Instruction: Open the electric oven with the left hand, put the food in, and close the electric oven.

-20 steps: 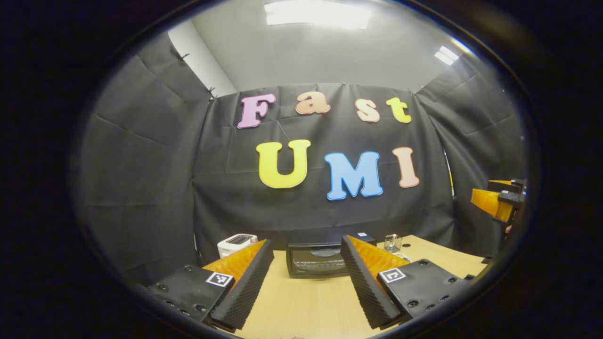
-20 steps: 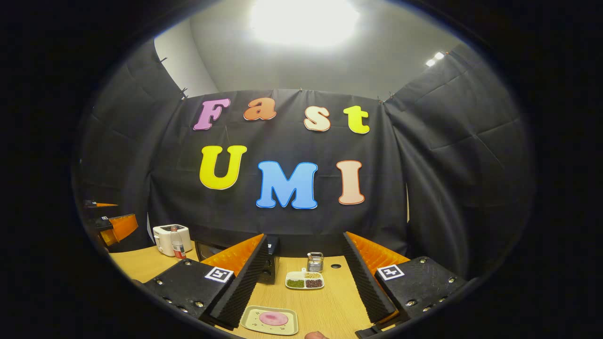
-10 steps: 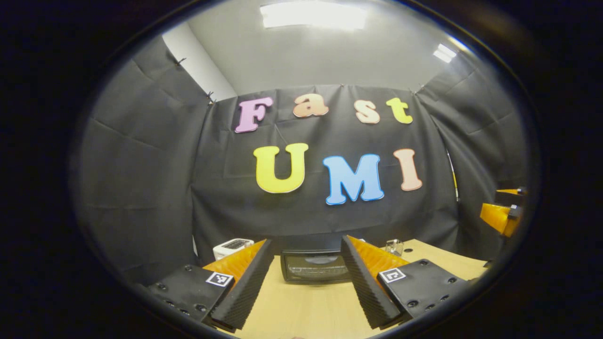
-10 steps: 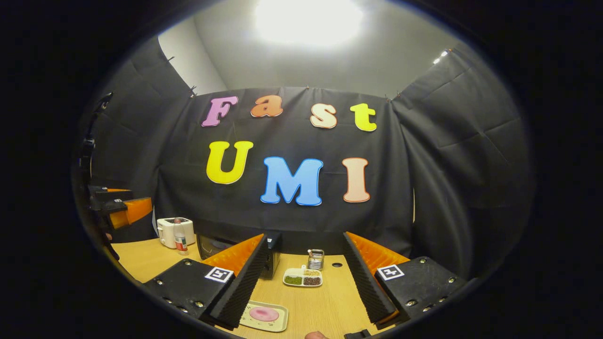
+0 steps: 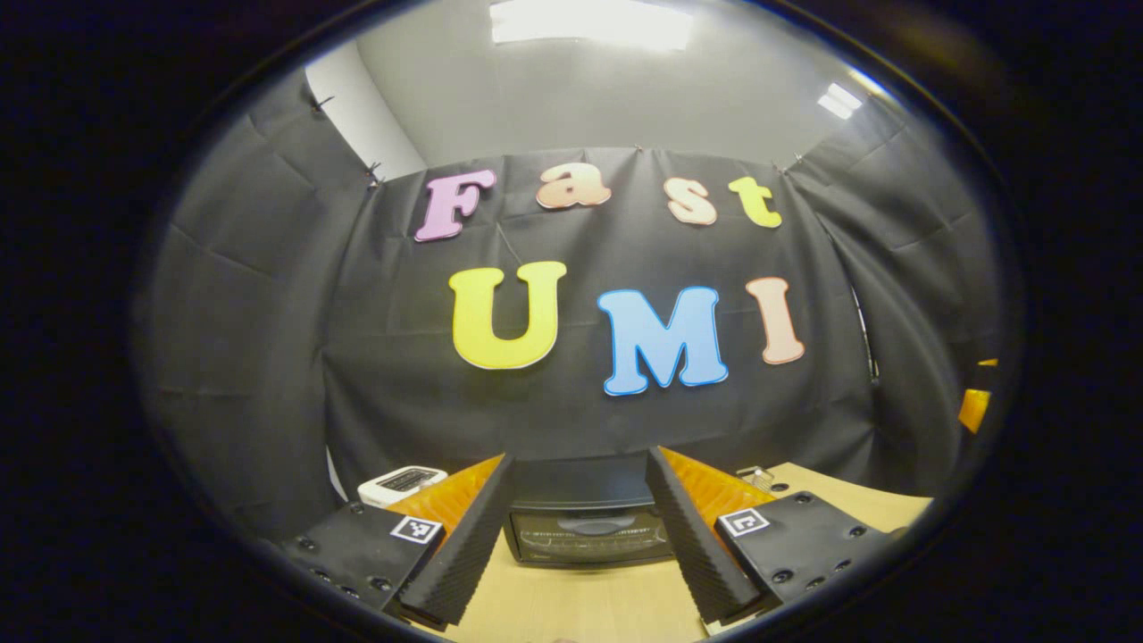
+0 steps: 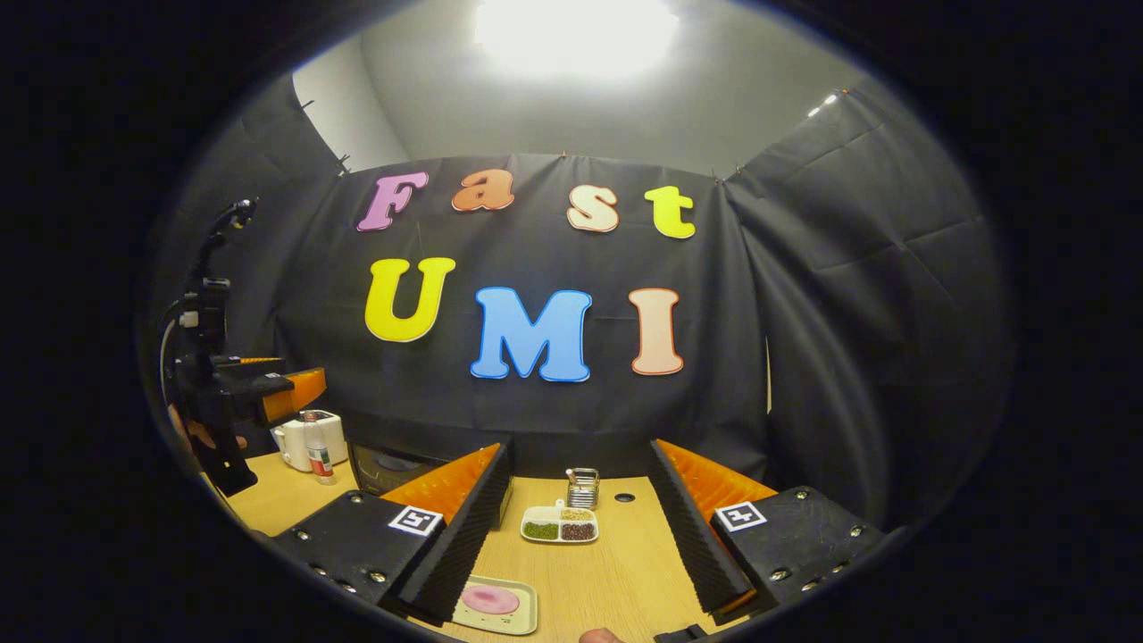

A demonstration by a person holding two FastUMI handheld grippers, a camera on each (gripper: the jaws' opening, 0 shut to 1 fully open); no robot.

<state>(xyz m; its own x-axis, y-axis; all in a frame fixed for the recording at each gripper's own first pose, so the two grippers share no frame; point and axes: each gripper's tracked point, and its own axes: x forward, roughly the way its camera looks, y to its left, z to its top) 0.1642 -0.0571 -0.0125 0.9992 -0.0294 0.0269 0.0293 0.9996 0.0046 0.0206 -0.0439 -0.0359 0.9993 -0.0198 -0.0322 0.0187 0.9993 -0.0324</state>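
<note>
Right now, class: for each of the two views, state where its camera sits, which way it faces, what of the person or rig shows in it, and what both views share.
Left gripper view: rides the left gripper, facing the electric oven straight ahead on the table; its own open fingers frame the oven.
Right gripper view: rides the right gripper, facing a divided dish and a plate of pink food; its open fingers show, and the left gripper with the hand holding it.
Shared: oven, white toaster, table.
</note>
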